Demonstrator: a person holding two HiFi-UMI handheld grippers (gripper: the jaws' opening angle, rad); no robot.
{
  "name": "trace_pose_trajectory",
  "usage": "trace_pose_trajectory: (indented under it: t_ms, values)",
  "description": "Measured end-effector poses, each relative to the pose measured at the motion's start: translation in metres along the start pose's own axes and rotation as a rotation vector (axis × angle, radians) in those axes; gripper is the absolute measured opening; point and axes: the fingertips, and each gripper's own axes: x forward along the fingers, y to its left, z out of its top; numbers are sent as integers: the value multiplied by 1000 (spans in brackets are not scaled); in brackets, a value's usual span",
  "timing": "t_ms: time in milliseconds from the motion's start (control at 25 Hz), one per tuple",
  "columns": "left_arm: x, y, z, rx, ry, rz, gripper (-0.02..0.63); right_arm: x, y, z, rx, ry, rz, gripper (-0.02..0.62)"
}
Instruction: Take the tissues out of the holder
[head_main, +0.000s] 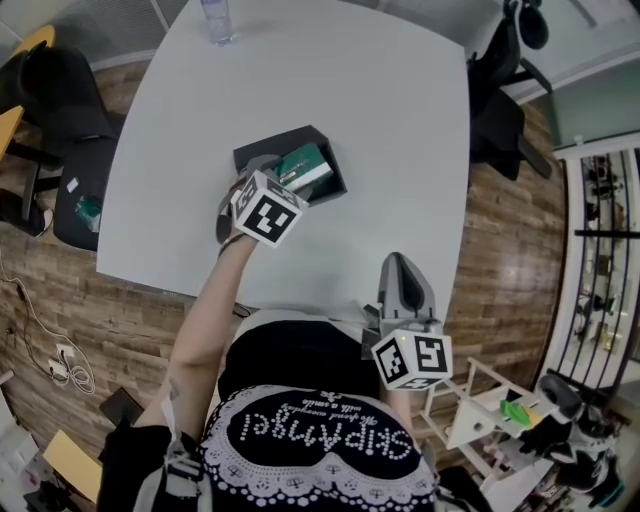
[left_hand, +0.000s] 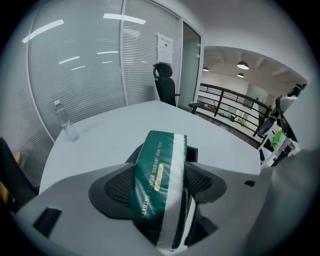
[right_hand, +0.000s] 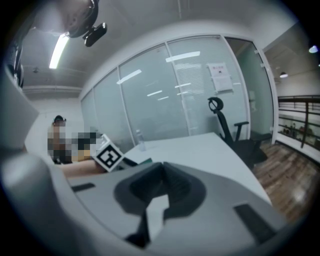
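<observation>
A green and white tissue pack (left_hand: 159, 185) sits between the pads of my left gripper (left_hand: 160, 187), which is shut on it. In the head view the tissue pack (head_main: 306, 169) is lifted slightly over the black holder (head_main: 290, 148) on the white table, with the left gripper (head_main: 268, 185) at its near side. My right gripper (head_main: 402, 280) rests at the table's near edge, away from the holder. In the right gripper view the right gripper (right_hand: 161, 186) has its jaws together with nothing between them.
A clear water bottle (head_main: 217, 20) stands at the far edge of the white table (head_main: 400, 120). Black office chairs (head_main: 505, 90) flank the table on both sides. A white rack (head_main: 480, 410) stands on the wooden floor at the near right.
</observation>
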Motion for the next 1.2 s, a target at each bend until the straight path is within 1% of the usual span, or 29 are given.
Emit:
trace_pose_trajectory:
  t_ms: [200,400,560,760,880,1080,1200]
  values:
    - [-15,0,16,-17,-59,-1,330,-1,1,2,-4,-8,4,35]
    - [-36,13,33,-39,-140,43,330,-2,5,2,-12,-13,9,34]
    - [-51,21,46,-66,-194,64,330,-3,5,5,-18,-17,14,35]
    - [-74,26,62,-66,-260,90,330,-4,8,8,-31,-23,23,35]
    - [-89,26,73,-78,-314,94,330,-6,10,9,-39,-29,27,35]
    - [-113,27,90,-65,-408,129,330,-7,13,9,-52,-29,34,35]
    - [-126,27,96,-72,-462,144,330,-8,14,11,-59,-32,40,34]
